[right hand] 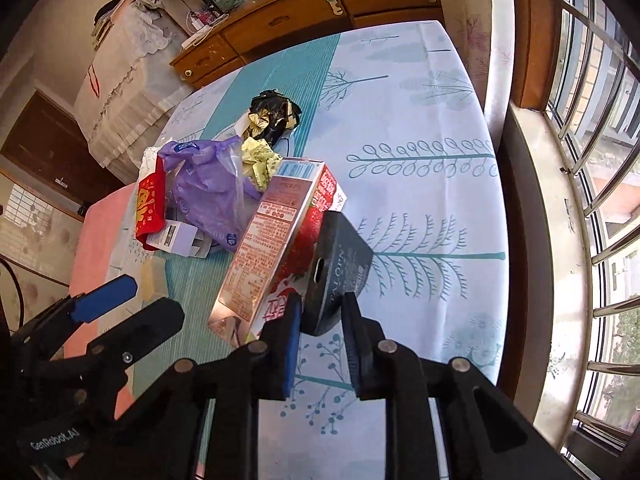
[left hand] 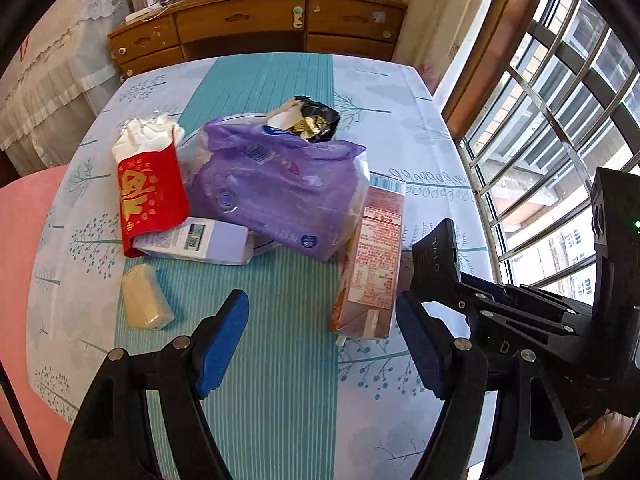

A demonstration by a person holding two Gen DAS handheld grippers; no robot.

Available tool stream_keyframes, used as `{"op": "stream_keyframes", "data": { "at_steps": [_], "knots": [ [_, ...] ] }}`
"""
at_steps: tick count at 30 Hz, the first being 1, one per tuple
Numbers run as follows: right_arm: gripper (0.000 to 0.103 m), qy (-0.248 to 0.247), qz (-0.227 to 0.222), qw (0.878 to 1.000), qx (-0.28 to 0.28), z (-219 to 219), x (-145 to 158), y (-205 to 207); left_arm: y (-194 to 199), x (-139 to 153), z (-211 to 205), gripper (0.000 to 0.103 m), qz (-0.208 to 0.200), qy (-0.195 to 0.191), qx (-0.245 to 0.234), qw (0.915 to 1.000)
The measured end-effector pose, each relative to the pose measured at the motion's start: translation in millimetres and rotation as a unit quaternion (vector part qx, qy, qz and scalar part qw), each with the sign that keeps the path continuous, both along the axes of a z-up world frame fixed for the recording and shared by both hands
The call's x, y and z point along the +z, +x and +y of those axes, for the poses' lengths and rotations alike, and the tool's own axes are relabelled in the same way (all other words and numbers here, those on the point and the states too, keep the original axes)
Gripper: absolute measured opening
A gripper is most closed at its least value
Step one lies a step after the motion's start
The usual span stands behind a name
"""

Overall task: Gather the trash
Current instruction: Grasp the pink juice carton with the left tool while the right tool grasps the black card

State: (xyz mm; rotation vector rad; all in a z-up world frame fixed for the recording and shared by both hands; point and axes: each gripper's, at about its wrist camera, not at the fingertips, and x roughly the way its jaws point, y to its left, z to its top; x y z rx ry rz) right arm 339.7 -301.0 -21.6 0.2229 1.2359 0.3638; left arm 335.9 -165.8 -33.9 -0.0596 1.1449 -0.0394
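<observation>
Pale letters on the dark box (right hand: 338, 276) read roughly "TAIO" or "TALOPN" — not fully clear. The strap of the left gripper (right hand: 52, 442), seen in the right wrist view, reads "GenRobot.AI", mirrored. The red packet (left hand: 150, 196) bears a large gold Chinese character. The carton (left hand: 374, 256) carries dense Chinese print — too small to read.

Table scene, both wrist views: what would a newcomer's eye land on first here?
The heap of trash mid-table: a purple plastic bag bulging over a plate, with a red and gold packet leaning at its left and a crumpled black wrapper behind. Next, the red drink carton lying beside the right gripper, which is clamped on a dark box. The left gripper is open in front of the heap, holding nothing.
</observation>
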Motion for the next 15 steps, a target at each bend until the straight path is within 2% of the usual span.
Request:
{"op": "stream_keyframes", "data": {
  "at_steps": [1, 4, 8, 11, 13, 15],
  "knots": [
    [0.009, -0.004, 0.005, 1.000, 0.001, -2.8, -2.9, 0.8, 4.7, -4.2, -5.0, 0.074, 0.006, -0.001, -0.005, 1.0000],
    [0.009, 0.002, 0.018, 1.000, -0.008, -12.6, -10.6, 2.6, 16.6, -17.9, -13.3, 0.074, 0.029, -0.012, -0.011, 0.9994],
    [0.009, 0.008, 0.010, 1.000, -0.003, -17.4, -10.2, 1.4, 31.7, -37.7, -17.5, 0.074, 0.063, -0.022, -0.009, 0.9977],
    [0.009, 0.009, 0.007, 1.000, -0.002, -20.4, -9.4, 0.9, 38.6, -48.3, -20.5, 0.057, 0.084, -0.035, -0.016, 0.9957],
    [0.009, 0.010, 0.008, 1.000, -0.004, -22.9, -9.7, 0.5, 42.2, -55.1, -23.2, 0.042, 0.095, -0.043, -0.021, 0.9943],
    [0.009, 0.011, 0.008, 1.000, -0.008, -25.3, -10.2, -0.4, 43.9, -57.9, -25.5, 0.041, 0.098, -0.047, -0.023, 0.9938]
  ]
}}
